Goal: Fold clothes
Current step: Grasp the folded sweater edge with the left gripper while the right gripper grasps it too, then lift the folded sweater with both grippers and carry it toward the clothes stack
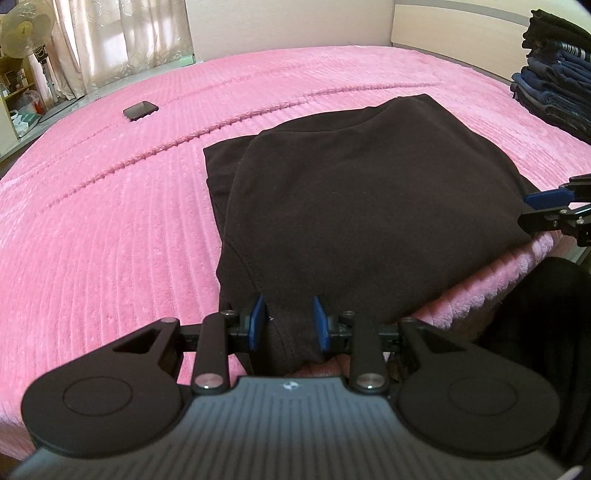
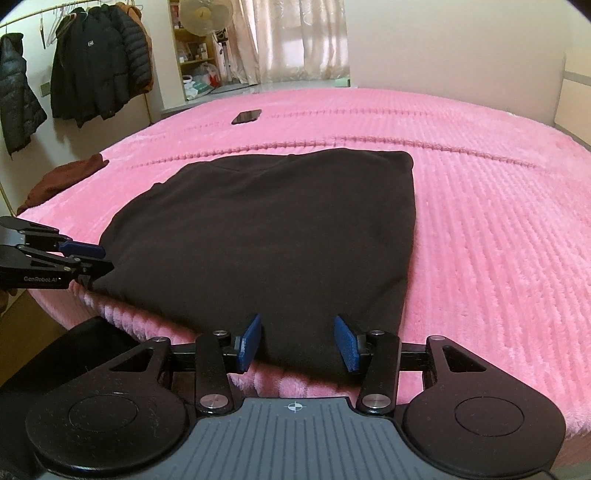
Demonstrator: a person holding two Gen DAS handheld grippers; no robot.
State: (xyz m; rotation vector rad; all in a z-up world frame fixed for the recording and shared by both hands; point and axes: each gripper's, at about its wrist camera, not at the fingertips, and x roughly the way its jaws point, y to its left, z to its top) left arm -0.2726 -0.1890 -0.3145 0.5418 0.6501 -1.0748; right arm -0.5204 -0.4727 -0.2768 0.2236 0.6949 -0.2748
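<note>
Nearest item: our left gripper (image 1: 289, 320), black with blue pads, at the near edge of the bed. Its jaws stand narrowly apart with a fold of dark cloth between them; the left pad touches the cloth, but we cannot tell whether the pair pinches it.

Next: our right gripper (image 2: 298, 342), same build, at the garment's other near corner. Its jaws stand wider, the cloth's edge lying between the pads with a gap on both sides; nothing is clamped.

Item three: the dark brown, soft knit garment (image 1: 362, 192), folded into a rough rectangle and lying flat on the bed. Its near hem hangs just over the bed's edge, both near corners sit at our grippers, and a lower layer shows along its left side in the left wrist view.

Item four: the pink ribbed plush bedspread (image 1: 110, 221), covering the bed, with stitched seams running across it beyond the garment.

Item five: a reddish-brown crumpled cloth (image 2: 62, 181) at the bed's left edge in the right wrist view.

Item six: a black flat rectangular phone (image 1: 140, 110), well apart from the garment on the far side.

Item seven: a tall stack of folded dark blue and black clothes (image 1: 554, 74), at the far right.

Farthest: a cream standing fan (image 2: 205, 16), pale curtains (image 1: 122, 40) and black padded jackets (image 2: 96, 62) on a rail.
</note>
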